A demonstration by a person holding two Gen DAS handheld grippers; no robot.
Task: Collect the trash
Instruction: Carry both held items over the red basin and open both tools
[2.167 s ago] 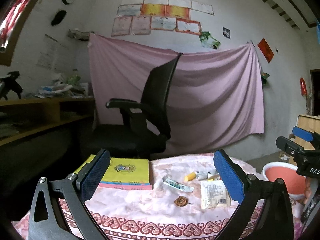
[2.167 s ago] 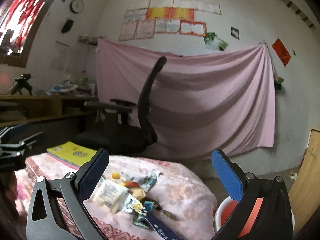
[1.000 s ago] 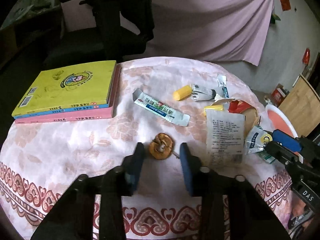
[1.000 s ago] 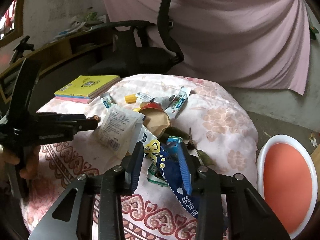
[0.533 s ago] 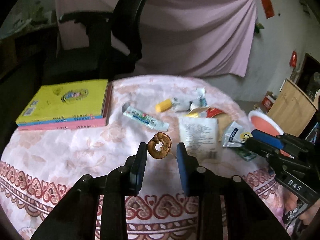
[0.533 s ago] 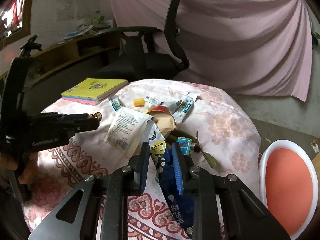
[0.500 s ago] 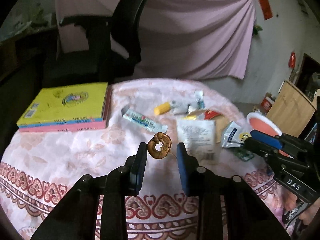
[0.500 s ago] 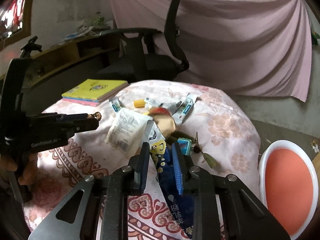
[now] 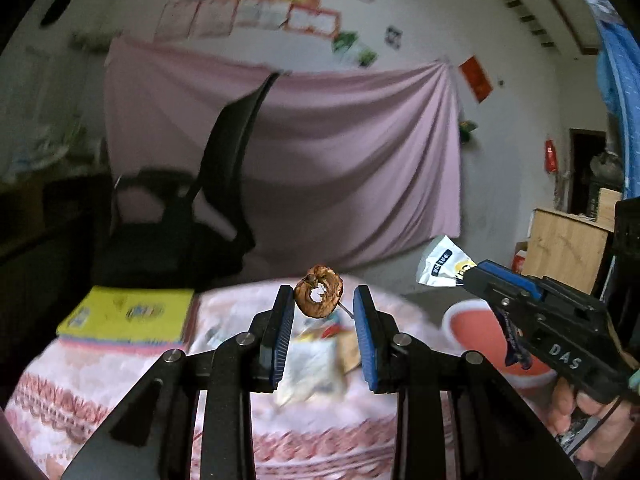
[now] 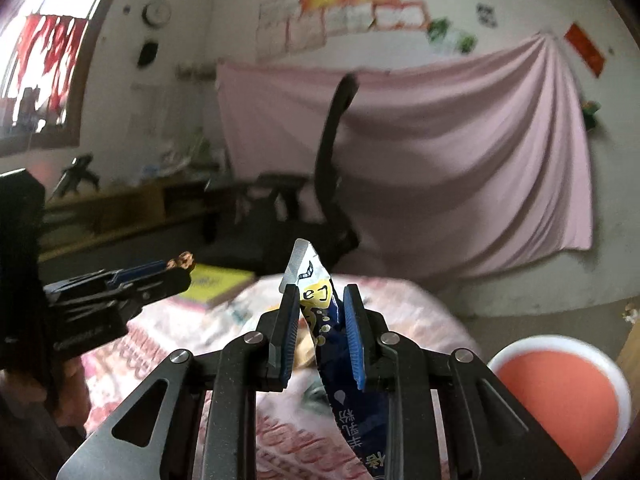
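Left gripper [image 9: 322, 306]: jaws narrowed around a brown dried fruit ring [image 9: 319, 297], which sits at the fingertips, lifted clear of the table; its thin stem pokes toward the right pad.
Left gripper seen from the right wrist: it reaches in from the left edge [image 10: 176, 270], with the brown ring showing at its tip [image 10: 182, 259].
Right gripper [image 10: 320, 312]: jaws nearly together, pinching a snack wrapper [image 10: 316, 304], white and yellow at the top, dark blue below; the top corner sticks up above the fingertips and the blue tail hangs down between the arms.
Right gripper seen from the left wrist: it enters from the right [image 9: 476, 276], held by a hand [image 9: 588, 424], with the white and yellow end of the wrapper [image 9: 442, 264] sticking out past its tip.
Table [image 9: 120, 376]: round, covered with a pink flowered cloth with a heart border; blurred wrappers [image 9: 312, 364] lie in a loose pile just beyond the left gripper's fingers.
Books [image 9: 128, 316]: a yellow one stacked on a pink one, at the left side of the table, well apart from the pile.
Bin [image 10: 560, 396]: white rim, red inside, on the floor to the right of the table, below and right of the right gripper.
Chair [image 9: 208, 200]: black office chair behind the table.
Backdrop: pink sheet [image 9: 340, 160] hung on the wall, paper sheets [image 9: 264, 4] pinned above it.
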